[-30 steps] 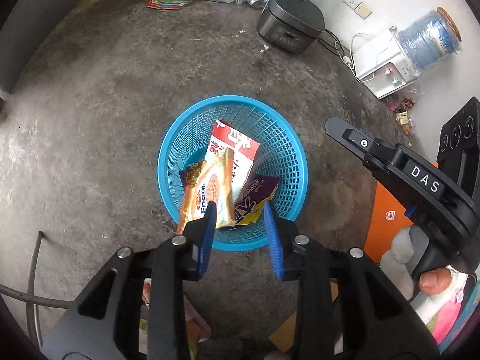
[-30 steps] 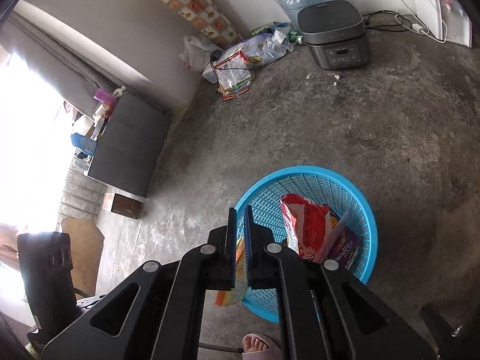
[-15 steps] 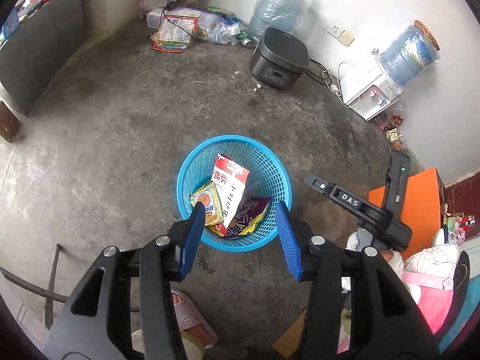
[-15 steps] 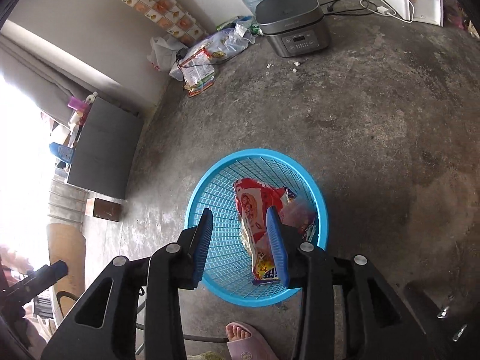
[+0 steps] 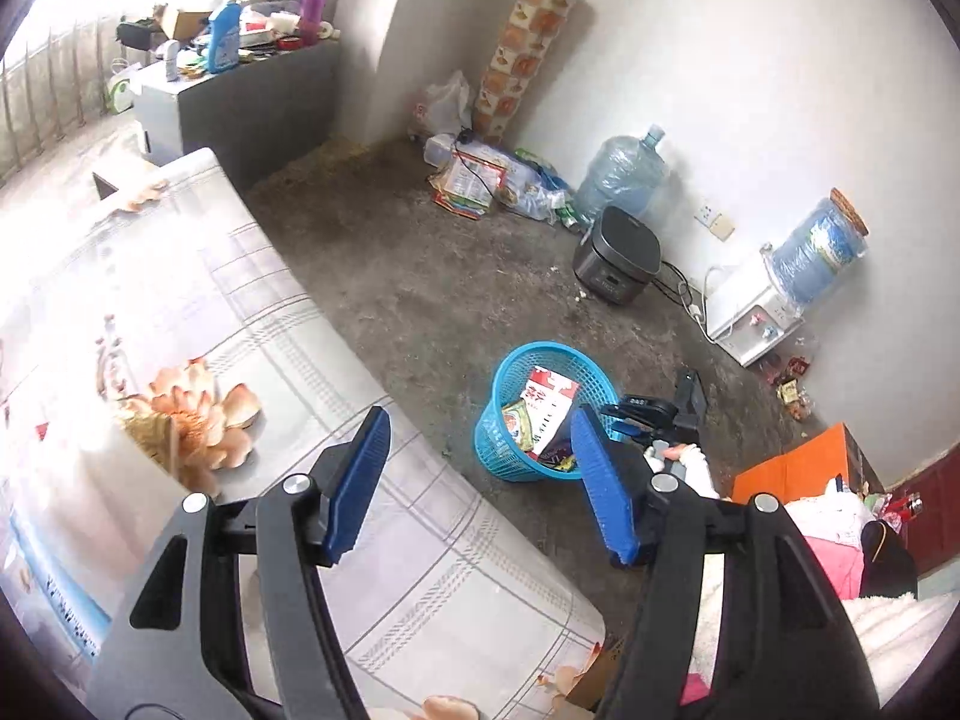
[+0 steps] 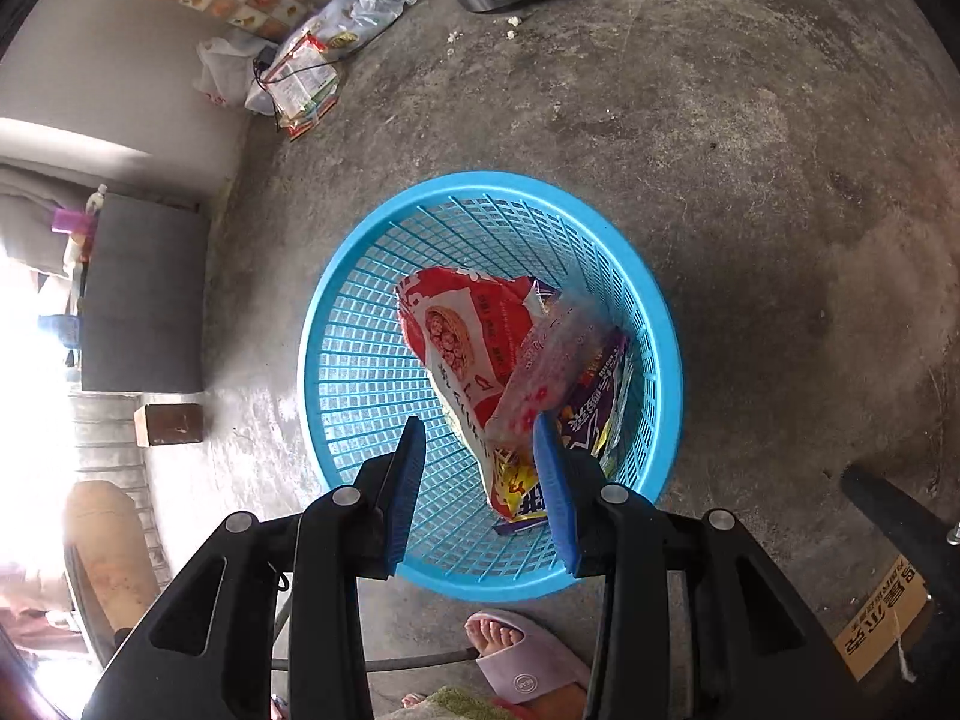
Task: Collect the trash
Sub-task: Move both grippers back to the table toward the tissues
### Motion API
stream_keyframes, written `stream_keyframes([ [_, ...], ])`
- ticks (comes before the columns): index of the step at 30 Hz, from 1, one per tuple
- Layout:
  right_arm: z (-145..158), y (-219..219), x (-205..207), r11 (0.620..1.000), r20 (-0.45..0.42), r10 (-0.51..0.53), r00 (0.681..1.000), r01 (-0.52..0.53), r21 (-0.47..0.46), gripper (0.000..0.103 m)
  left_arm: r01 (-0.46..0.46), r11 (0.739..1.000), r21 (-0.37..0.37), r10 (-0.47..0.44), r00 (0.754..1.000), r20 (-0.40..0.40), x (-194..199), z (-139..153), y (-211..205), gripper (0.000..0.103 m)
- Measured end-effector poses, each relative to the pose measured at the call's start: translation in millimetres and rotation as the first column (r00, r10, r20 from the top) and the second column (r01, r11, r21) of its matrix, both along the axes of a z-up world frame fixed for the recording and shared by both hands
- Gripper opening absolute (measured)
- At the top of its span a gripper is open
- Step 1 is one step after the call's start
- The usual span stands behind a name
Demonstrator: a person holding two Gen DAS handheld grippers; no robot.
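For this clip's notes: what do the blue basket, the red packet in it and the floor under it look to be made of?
Blue basket: moulded plastic, by its uniform colour and the regular lattice of slots, semi-gloss.
Red packet: thin printed plastic film, probably; it is crumpled and glossy, with print across it.
Floor: bare concrete or cement, seemingly; matt grey, mottled, with stains and grit.

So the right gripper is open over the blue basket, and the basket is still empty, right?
Not quite. The right gripper is open over the blue basket, but the basket is not empty: the right wrist view shows several snack wrappers in it, including a red one and a purple one.
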State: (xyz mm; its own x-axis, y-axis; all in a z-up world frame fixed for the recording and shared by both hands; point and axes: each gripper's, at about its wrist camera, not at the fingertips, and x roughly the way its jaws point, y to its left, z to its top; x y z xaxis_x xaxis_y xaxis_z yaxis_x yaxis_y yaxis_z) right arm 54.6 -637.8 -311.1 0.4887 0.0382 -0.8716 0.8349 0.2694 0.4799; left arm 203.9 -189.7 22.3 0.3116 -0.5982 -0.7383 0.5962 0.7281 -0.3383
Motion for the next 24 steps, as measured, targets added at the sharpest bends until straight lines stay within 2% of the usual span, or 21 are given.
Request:
stream_keyframes([
  [4, 50, 34, -27, 0.998, 0.107, 0.006, 0.994, 0.000, -0.061, 0.037, -0.146, 0.989, -0.016, 0.146, 0.988, 0.051, -23, 5, 79, 0.059],
  [7, 88, 58, -33, 0.990, 0.137, 0.053, 0.989, -0.034, -0.140, 0.037, -0.208, 0.978, -0.012, 0.208, 0.975, 0.079, -41, 5, 122, 0.059],
  [11, 141, 94, -28, 0.967, 0.195, 0.167, 0.966, -0.122, -0.224, 0.037, -0.252, 0.968, -0.006, 0.251, 0.961, 0.119, -62, 1, 160, 0.059],
  [13, 168, 117, -22, 0.947, 0.232, 0.252, 0.940, -0.191, -0.258, 0.037, -0.269, 0.963, -0.011, 0.269, 0.955, 0.124, -71, -3, 174, 0.059],
  [15, 191, 144, -13, 0.920, 0.260, 0.342, 0.903, -0.265, -0.290, 0.037, -0.282, 0.959, -0.021, 0.283, 0.949, 0.140, -78, -4, 186, 0.059],
  [18, 217, 189, 2, 0.864, 0.297, 0.480, 0.825, -0.386, -0.322, 0.037, -0.305, 0.951, -0.051, 0.309, 0.941, 0.137, -86, -7, 201, 0.059],
  [21, 236, 239, 22, 0.786, 0.313, 0.611, 0.727, -0.508, -0.352, 0.042, -0.329, 0.941, -0.075, 0.336, 0.931, 0.141, -95, -9, 212, 0.059],
  [24, 250, 291, 45, 0.691, 0.316, 0.722, 0.616, -0.619, -0.373, 0.044, -0.359, 0.930, -0.083, 0.368, 0.916, 0.159, -100, -11, 221, 0.059],
])
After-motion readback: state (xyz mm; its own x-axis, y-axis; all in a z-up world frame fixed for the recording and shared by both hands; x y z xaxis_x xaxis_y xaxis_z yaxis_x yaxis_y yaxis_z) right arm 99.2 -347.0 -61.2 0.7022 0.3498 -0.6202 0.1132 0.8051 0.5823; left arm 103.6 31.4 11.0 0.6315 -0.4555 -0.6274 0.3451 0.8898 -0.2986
